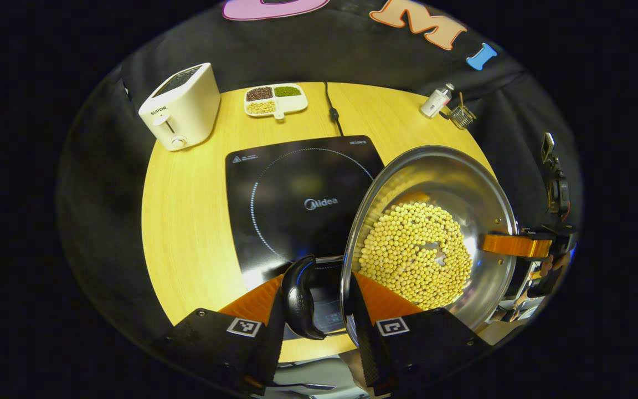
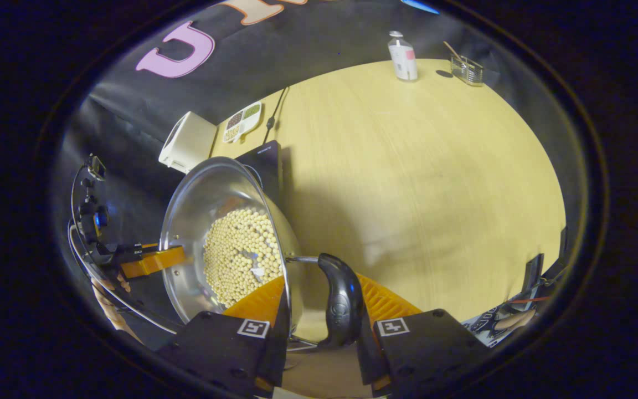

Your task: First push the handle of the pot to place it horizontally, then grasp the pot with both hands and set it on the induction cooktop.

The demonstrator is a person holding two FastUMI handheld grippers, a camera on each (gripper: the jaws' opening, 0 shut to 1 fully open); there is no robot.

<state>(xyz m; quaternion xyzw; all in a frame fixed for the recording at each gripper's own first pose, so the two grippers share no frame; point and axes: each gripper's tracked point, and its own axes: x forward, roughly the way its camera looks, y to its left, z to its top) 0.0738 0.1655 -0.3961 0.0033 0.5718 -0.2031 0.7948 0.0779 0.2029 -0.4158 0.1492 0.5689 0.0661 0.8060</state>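
1. In the left gripper view, I am carrying the round stainless-steel pot (image 1: 435, 221) filled with pale yellow beans (image 1: 416, 256). My left gripper (image 1: 327, 310) is closed around the pot's near side: one of my fingers (image 1: 255, 303) is sitting outside the black plastic side handle (image 1: 301, 299) and the other is lying just inside the rim, so the handle and rim are pinched between them.

2. In the same view, the pot is tilting and hanging partly over the right edge of the flat black glass induction cooktop (image 1: 297, 205), which is lying on the yellow wooden worktop (image 1: 186, 221). The right gripper (image 1: 524, 245) is reaching in at the far rim. A white toaster (image 1: 181, 106) and a white divided dish of beans (image 1: 274, 100) are standing well behind the cooktop.

3. In the right gripper view, my right gripper (image 2: 322, 310) is closed the same way on the opposite black handle (image 2: 341, 299), with one finger (image 2: 258, 302) inside the rim and one outside the handle. The left gripper (image 2: 150, 261) is showing at the far rim. Only a corner of the cooktop is peeking out behind the pot.

4. I judge the handle push to be done and the two-handed carry to be under way, with the pot apparently off the worktop.

5. The next move is calling for both grippers to travel together toward the ring marked on the cooktop, levelling the pot so no beans are spilling, then lowering it flat before I am loosening either grip.
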